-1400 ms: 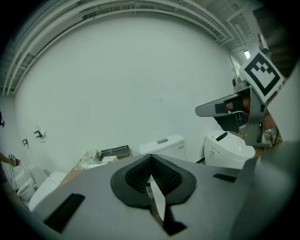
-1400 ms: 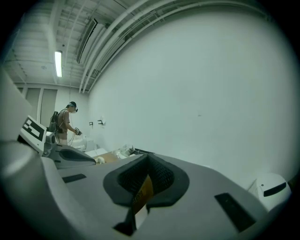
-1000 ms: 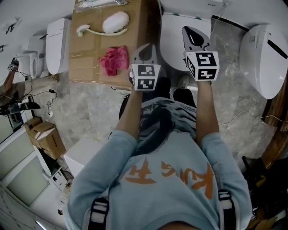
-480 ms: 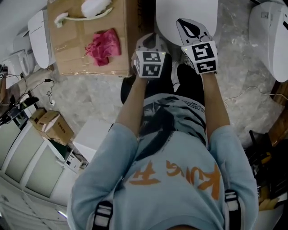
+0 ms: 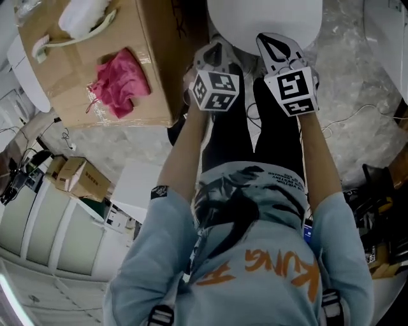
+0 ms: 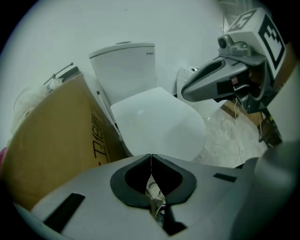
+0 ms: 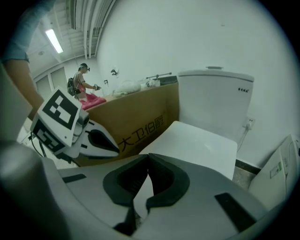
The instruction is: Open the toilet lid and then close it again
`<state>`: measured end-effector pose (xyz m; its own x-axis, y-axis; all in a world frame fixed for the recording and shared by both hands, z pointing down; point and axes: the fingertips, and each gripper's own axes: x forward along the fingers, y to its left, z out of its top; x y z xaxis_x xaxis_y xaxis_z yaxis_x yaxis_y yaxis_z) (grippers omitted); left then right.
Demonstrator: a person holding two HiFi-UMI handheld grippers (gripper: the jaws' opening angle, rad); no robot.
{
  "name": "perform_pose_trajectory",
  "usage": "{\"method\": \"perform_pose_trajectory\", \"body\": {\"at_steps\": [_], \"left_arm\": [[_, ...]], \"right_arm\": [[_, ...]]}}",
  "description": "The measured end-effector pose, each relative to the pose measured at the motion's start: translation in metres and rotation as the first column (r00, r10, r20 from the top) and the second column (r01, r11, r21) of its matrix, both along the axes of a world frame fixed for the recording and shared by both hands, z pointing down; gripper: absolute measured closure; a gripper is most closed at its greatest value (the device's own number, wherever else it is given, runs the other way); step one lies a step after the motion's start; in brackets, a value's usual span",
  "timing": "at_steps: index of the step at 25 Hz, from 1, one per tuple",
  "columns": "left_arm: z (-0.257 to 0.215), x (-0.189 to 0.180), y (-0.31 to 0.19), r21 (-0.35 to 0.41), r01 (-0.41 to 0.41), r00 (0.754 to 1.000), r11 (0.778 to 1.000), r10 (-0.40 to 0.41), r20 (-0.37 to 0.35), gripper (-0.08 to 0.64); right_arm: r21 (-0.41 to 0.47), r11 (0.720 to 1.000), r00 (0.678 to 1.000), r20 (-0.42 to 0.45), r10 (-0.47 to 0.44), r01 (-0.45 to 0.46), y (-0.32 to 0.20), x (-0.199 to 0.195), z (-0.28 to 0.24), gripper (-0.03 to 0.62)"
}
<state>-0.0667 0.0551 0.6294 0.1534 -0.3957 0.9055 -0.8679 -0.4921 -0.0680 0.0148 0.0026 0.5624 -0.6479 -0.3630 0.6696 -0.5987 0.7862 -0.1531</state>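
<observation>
Top centre of the head view: left gripper and right gripper, jaws pressed together and empty, hang at the closed toilet lid, right of a cardboard box.

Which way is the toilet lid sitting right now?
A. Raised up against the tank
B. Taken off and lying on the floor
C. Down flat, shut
C: in the left gripper view the toilet lid lies down flat in front of the upright tank, not leaning against it.

Test room or workshop: toilet, cardboard box, stone floor.
</observation>
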Motion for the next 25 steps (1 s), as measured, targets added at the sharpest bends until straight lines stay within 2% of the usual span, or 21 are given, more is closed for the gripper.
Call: {"method": "perform_pose_trajectory", "body": {"at_steps": [2,4,6,8,11,14,17,19,22,25], "left_arm": [[0.018,0.000,-0.004,0.009,-0.053,0.998,0.999,0.053,0.017,0.534],[0.032,0.004,-0.002,0.009,-0.107,0.994,0.994,0.107,0.025,0.534],[0.042,0.007,-0.002,0.005,-0.155,0.988,0.988,0.155,0.027,0.528],[0.052,0.009,0.002,-0.003,-0.248,0.968,0.969,0.248,0.045,0.480],[0.068,0.012,0.007,-0.016,-0.381,0.923,0.925,0.381,0.059,0.386],[0.083,0.017,0.016,-0.052,-0.471,0.879,0.881,0.473,0.059,0.277],[0.095,0.023,0.020,-0.063,-0.574,0.809,0.817,0.577,0.113,0.233],[0.098,0.027,0.021,-0.052,-0.608,0.781,0.792,0.608,0.142,0.233],[0.094,0.036,0.019,-0.024,-0.610,0.783,0.792,0.607,0.139,0.233],[0.088,0.040,0.016,-0.004,-0.620,0.776,0.785,0.613,0.146,0.235]], "right_arm": [[-0.016,0.999,0.999,-0.032,-0.045,0.044,0.012,-0.002,0.021,0.577],[-0.030,0.994,0.992,-0.069,-0.102,0.100,0.028,-0.003,0.036,0.548],[-0.036,0.985,0.978,-0.119,-0.170,0.166,0.038,-0.005,0.054,0.488],[-0.038,0.968,0.953,-0.173,-0.250,0.248,0.048,-0.011,0.073,0.401],[-0.005,0.916,0.881,-0.271,-0.388,0.402,0.062,-0.018,0.104,0.253],[0.008,0.851,0.779,-0.406,-0.477,0.525,0.078,-0.012,0.134,0.175],[0.016,0.819,0.715,-0.498,-0.491,0.573,0.078,-0.003,0.154,0.163],[0.015,0.808,0.681,-0.547,-0.487,0.589,0.077,0.002,0.161,0.163],[-0.001,0.800,0.651,-0.581,-0.488,0.599,0.077,0.004,0.161,0.173],[-0.038,0.803,0.649,-0.566,-0.508,0.595,0.086,0.002,0.158,0.271]]}}
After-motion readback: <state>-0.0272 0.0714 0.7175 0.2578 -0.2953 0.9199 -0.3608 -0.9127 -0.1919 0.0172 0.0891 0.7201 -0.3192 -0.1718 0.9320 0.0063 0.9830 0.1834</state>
